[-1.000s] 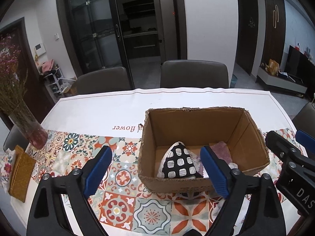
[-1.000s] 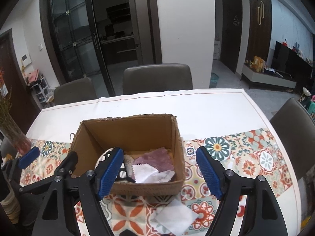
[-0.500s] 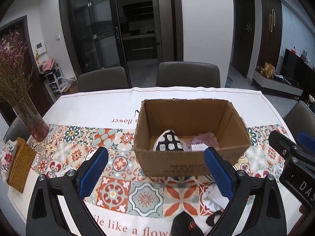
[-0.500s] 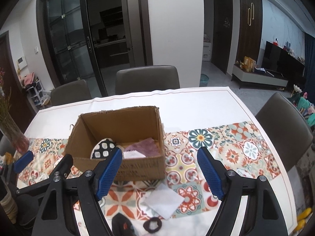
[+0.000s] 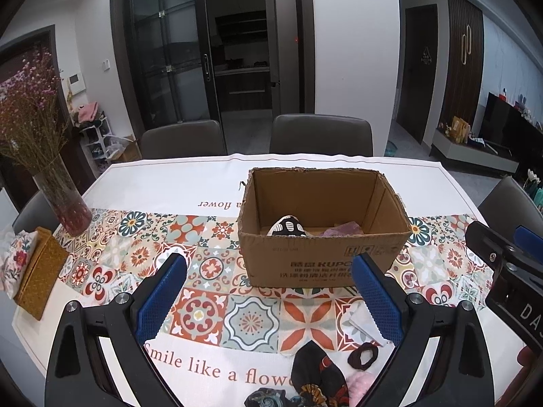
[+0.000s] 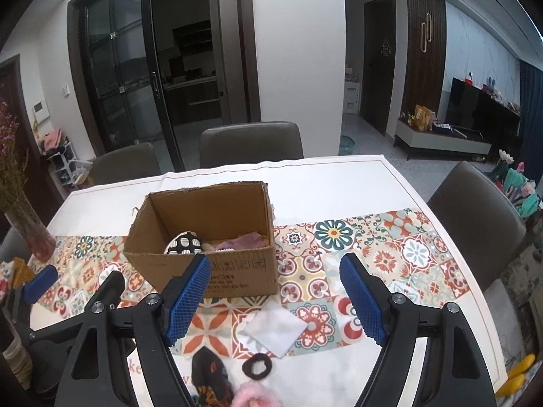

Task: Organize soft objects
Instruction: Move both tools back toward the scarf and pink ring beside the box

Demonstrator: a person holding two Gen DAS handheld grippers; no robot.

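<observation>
An open cardboard box [image 5: 325,261] [image 6: 237,271] stands on the patterned tablecloth. Inside lie a black-and-white spotted pouch [image 5: 288,226] [image 6: 183,242] and a purple cloth [image 5: 342,229] [image 6: 244,240]. On the cloth near me lie a white cloth [image 6: 274,326] [image 5: 361,318], a black hair tie [image 6: 257,366] [image 5: 362,356], a dark patterned fabric piece [image 5: 319,373] [image 6: 212,376] and a pink fluffy item [image 6: 253,396] [image 5: 359,388]. My left gripper [image 5: 268,302] is open and empty, in front of the box. My right gripper [image 6: 275,302] is open and empty above the white cloth.
A glass vase of dried flowers [image 5: 64,200] stands at the left, with a yellow woven case [image 5: 39,274] near the left edge. Chairs [image 5: 320,135] stand behind the table and one [image 6: 475,224] at the right. Yellow objects [image 6: 519,373] lie off the right corner.
Both grippers have pulled back and up from the box, still open. The loose items near the front edge have come into view.
</observation>
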